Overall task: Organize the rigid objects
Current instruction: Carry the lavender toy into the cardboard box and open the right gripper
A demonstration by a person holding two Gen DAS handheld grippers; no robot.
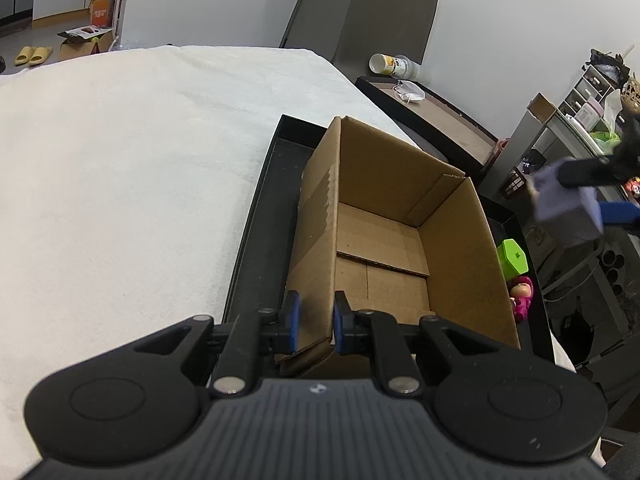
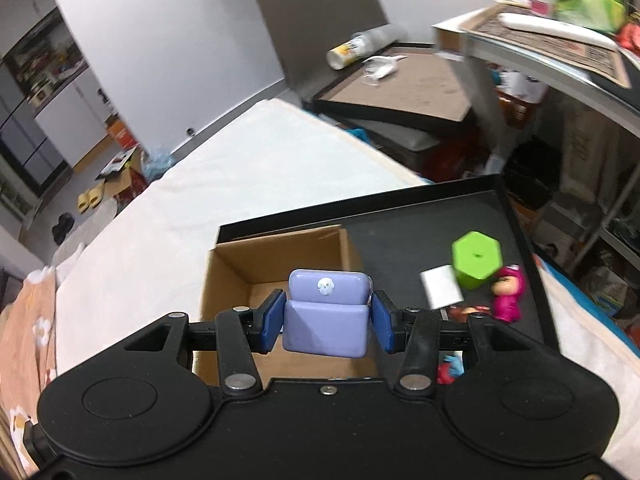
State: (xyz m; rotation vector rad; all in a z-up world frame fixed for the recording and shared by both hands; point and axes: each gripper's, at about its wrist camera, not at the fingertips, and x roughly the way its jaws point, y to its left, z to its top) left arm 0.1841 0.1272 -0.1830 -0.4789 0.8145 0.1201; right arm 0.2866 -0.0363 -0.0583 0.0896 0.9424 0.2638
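An open cardboard box (image 1: 400, 232) stands in a black tray (image 1: 264, 208) on a white cloth. My left gripper (image 1: 316, 322) is shut on the box's near left wall. My right gripper (image 2: 326, 322) is shut on a lilac chair-shaped toy (image 2: 326, 316) and holds it above the box (image 2: 276, 264). That toy also shows, blurred, at the right of the left wrist view (image 1: 568, 208). A green hexagonal block (image 2: 476, 258), a pink figurine (image 2: 506, 292) and a white card (image 2: 442, 286) lie in the tray to the right of the box.
The white cloth (image 1: 140, 180) spreads to the left of the tray. A dark side table (image 2: 400, 88) with a lying can (image 2: 348, 52) stands behind. Cluttered shelves (image 1: 592, 108) are at the right. A red and blue item (image 2: 450, 368) lies near my right gripper.
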